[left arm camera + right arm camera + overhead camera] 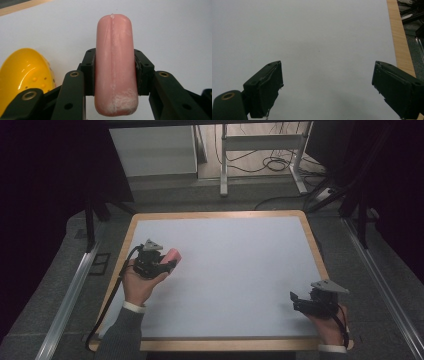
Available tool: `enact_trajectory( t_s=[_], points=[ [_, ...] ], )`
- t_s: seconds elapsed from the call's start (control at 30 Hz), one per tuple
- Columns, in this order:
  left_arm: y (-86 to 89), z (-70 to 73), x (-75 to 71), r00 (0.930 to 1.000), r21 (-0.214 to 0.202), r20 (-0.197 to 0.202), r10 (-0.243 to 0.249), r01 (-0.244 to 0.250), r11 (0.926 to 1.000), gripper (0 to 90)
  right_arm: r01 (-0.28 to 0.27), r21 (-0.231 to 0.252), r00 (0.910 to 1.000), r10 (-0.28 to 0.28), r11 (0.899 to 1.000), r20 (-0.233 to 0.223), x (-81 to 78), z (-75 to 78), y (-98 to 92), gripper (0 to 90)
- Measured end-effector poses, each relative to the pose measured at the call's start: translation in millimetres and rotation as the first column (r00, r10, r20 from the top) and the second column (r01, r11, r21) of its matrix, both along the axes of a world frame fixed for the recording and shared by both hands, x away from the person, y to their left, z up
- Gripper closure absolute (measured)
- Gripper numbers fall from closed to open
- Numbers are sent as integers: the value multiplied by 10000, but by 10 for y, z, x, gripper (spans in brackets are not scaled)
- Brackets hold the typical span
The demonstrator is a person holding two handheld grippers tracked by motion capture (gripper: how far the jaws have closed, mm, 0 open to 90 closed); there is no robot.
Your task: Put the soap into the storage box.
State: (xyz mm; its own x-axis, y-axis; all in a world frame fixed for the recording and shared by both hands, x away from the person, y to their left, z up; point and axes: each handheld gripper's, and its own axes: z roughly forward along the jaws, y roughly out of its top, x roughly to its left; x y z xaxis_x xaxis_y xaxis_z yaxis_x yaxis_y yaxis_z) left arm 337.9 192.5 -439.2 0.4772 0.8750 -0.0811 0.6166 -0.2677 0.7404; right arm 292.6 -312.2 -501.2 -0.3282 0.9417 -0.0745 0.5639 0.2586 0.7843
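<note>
A pink sausage-shaped object (115, 50) stands up between the jaws of my left gripper (115, 60), which is shut on its middle. From above, the left gripper (170, 262) hovers over the left part of the white table (235, 270), with the pink object (173, 255) sticking out toward the right. A glossy yellow rounded object (25, 72) with small dots lies on the table just left of the jaws. Over the table's near right corner my right gripper (295, 301) is held open and empty; its view shows the right gripper (327, 82) with jaws wide apart over bare white surface.
The white top has a wooden rim (398, 37) running close to the right gripper's right side. Beyond the table's far edge are a white cabinet (152, 150), a metal desk frame (260, 142) and loose cables (275, 165) on the floor.
</note>
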Motion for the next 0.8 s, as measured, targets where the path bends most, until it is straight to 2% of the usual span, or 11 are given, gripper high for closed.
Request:
enact_trajectory(
  t_s=[0.47,0.8],
  points=[
    [180,-10,26,9991,-114,-83,427,-428,9990,604,-26,-27,10000,26,10000,2,-4,2,6,94],
    [354,-20,91,9947,-152,-170,1017,-1019,9947,604,-30,11,9999,29,10000,137,-9,18,-3,95]
  ],
)
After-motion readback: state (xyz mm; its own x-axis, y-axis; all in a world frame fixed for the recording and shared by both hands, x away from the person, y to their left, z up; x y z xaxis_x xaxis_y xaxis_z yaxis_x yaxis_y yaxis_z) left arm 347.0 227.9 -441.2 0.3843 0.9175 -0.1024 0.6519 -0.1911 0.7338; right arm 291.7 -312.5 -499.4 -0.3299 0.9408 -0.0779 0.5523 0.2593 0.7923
